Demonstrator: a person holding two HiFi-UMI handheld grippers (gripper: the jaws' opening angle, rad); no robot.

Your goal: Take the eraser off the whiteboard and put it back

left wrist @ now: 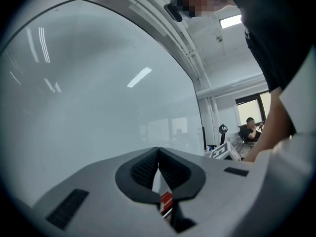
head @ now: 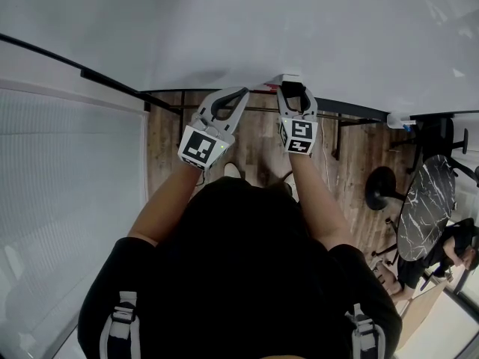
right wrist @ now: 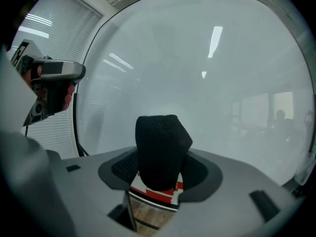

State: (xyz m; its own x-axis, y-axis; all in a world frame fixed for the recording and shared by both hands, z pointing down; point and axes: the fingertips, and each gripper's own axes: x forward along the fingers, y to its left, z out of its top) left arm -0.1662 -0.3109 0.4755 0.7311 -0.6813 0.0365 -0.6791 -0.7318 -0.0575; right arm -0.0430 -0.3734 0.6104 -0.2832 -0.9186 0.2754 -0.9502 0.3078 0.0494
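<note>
Background: white whiteboard (head: 314, 28) filling the upper half of the head view, wooden floor (head: 262, 144) under its lower edge, slatted blinds (head: 67, 200) at the left.
Eraser (right wrist: 160, 152): off the board, clamped in the right gripper (right wrist: 159, 171); black felt end sticking out past the jaws, red-and-white body down between them.
Long axis: along the jaws, pointing at the board, leaning a little to one side.
Right gripper: closed on the eraser's sides, aimed at the board's lower part.
Left gripper (left wrist: 158, 154): jaws together, nothing between them; just beside the right one, on its left.
Direction to board: straight ahead of the felt end, near; touching or not, cannot tell.
Nearer hand: the right, with the eraser in its grip.
Likely need: felt flat against the board before letting go.
</note>
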